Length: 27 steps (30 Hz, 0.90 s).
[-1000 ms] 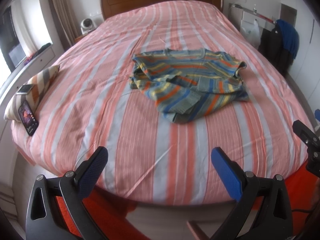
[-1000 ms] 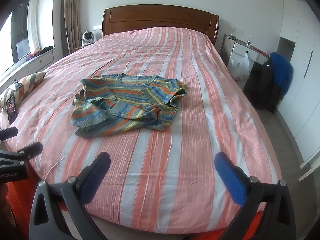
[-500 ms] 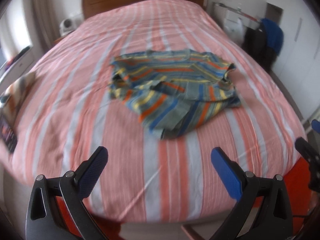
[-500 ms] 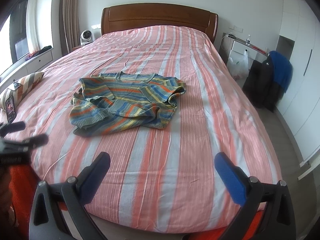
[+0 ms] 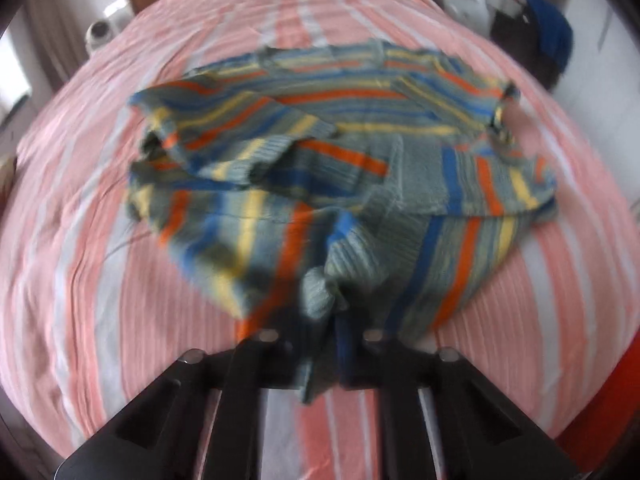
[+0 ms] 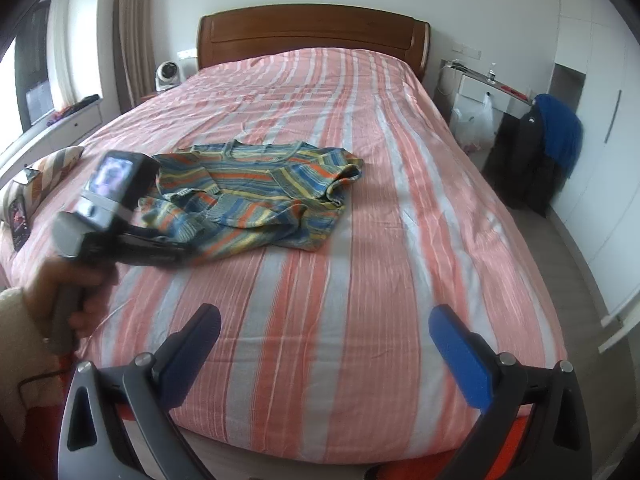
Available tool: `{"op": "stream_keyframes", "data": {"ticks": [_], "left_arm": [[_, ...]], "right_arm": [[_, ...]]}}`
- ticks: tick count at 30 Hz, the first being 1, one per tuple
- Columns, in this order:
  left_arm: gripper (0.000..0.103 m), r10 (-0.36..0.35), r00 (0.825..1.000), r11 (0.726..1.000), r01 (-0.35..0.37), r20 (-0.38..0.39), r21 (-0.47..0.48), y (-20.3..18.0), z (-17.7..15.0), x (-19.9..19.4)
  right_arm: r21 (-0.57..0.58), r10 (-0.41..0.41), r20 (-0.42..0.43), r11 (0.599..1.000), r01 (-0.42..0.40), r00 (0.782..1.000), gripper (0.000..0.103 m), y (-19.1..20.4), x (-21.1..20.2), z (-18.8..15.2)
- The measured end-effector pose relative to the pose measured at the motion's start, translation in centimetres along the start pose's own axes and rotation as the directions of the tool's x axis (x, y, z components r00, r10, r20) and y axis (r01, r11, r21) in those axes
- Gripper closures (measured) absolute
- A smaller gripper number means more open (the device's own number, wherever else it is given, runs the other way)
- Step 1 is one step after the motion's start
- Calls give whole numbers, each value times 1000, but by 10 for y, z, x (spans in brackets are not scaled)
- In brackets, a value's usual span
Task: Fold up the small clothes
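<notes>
Left gripper (image 5: 320, 344), black two-finger claw with blue pads: sitting at the bottom centre of the left wrist view, fingers pressed together and pinching the near hem of the multicoloured striped knitted sweater (image 5: 332, 168); a grey-green ribbed fold is bunching up just beyond the fingertips. The view is blurring with motion. In the right wrist view the same gripper (image 6: 176, 254) is appearing at centre left, gripped by a hand (image 6: 76, 292) in a cream sleeve, its tip touching the sweater's near left edge (image 6: 256, 196).

Right gripper (image 6: 324, 348), matching black claw with blue pads: occupying the bottom of its own frame, fingers spread wide, holding nothing, hovering over the near end of the bed, well apart from the sweater.

Pink, orange and white striped bedspread (image 6: 360, 240): covering the whole bed, filling the middle of both frames; the sweater is lying crumpled on it, left of centre in the right wrist view.

Striped cushion (image 6: 44, 172): resting at the left edge, with a dark phone (image 6: 18, 220) leaning beside it.

Blue garment (image 6: 558, 132): hanging over dark clothing at the right edge.

White plastic bag (image 6: 476, 120): hanging beside the white bedside table.

White round fan (image 6: 168, 74): standing at the upper left, near the brown wooden headboard (image 6: 312, 34), which is spanning the upper centre.
</notes>
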<state>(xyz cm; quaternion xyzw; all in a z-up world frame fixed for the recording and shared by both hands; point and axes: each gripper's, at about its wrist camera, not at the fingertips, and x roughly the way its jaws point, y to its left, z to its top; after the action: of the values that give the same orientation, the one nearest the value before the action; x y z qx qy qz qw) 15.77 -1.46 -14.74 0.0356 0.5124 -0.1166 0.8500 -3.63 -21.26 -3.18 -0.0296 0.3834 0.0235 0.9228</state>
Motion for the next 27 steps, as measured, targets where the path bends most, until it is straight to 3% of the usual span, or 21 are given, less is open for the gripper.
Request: {"op": "stream_keyframes", "data": {"ticks": [2,5,8,10,11,12,13,14,17,21,25,27], "left_arm": [[94,-70,997,996,71,26,-60,17,-7,-20],[94,-96,995,987,99,30,-127,38,-16,-34],[94,-101,994,977,106,37,-185,55,-26,-44],[94,-109,993,968,116,42,-220,66,-29,-47],[94,-120,992,962,128,46,-240,72,-30,-48],[95,-128,991,958,137,49,-252,77,-33,-51],[95,-136,989,954,145,51,-263,82,-35,-52],[95,-150,987,948,159,54,-277,87,-40,-58],[95,-184,981,934,195,64,-298,101,-66,-82],[95,-215,976,930,214,31,-299,104,-101,-96],[95,-166,986,946,153,-20,-287,102,-122,-87],[94,-160,986,945,141,-40,-295,102,-127,-80]], "right_arm": [[-61,112,48,992,-109,993,1,1,6,8],[-257,230,48,943,-210,972,5,24,43,30],[-412,319,-42,858,-307,947,30,55,108,51],[-480,309,-148,808,-341,939,31,77,156,56],[-501,287,-206,790,-353,935,38,87,181,56],[-500,273,-253,785,-367,928,47,92,198,54],[-488,263,-290,786,-379,920,77,94,211,53],[-474,260,-291,797,-375,921,99,91,213,53],[-405,344,-255,811,-423,904,99,64,176,51],[-373,425,-223,794,-480,877,102,21,90,25],[-314,420,-282,809,-497,863,102,-9,57,-12],[-257,363,-303,859,-442,881,101,-26,62,-39]]}}
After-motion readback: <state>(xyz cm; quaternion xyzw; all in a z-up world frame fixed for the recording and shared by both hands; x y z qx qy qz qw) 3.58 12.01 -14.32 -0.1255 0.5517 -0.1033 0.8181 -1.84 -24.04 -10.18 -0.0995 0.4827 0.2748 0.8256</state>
